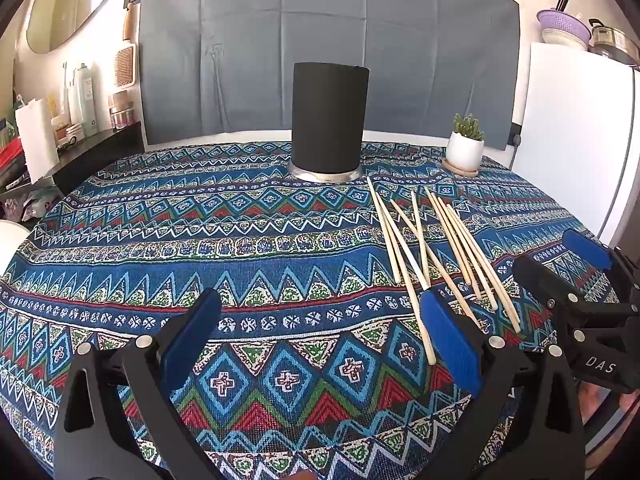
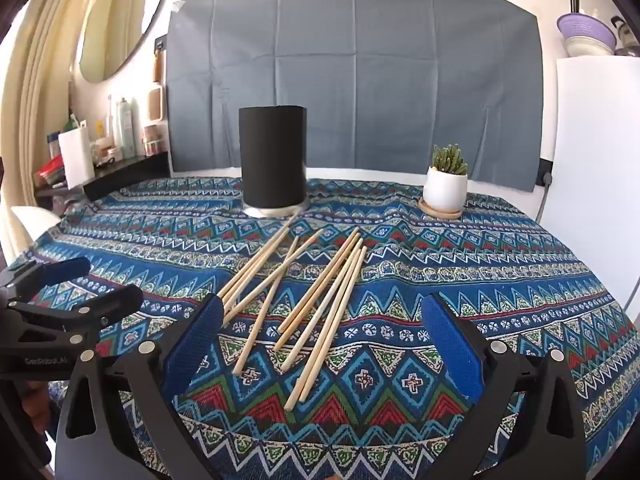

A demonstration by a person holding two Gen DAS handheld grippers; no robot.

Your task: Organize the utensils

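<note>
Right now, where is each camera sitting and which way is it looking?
Left wrist view: sits on the left tongs, looking forward and down over the patterned tablecloth at the black holder; its own open blue fingers show, with the right tongs at the right edge.
Right wrist view: sits on the right tongs, facing the same way, straight over the chopsticks; the left tongs show at the left edge.
Both share the holder, the chopsticks, the potted plant and the grey cloth behind.
</note>
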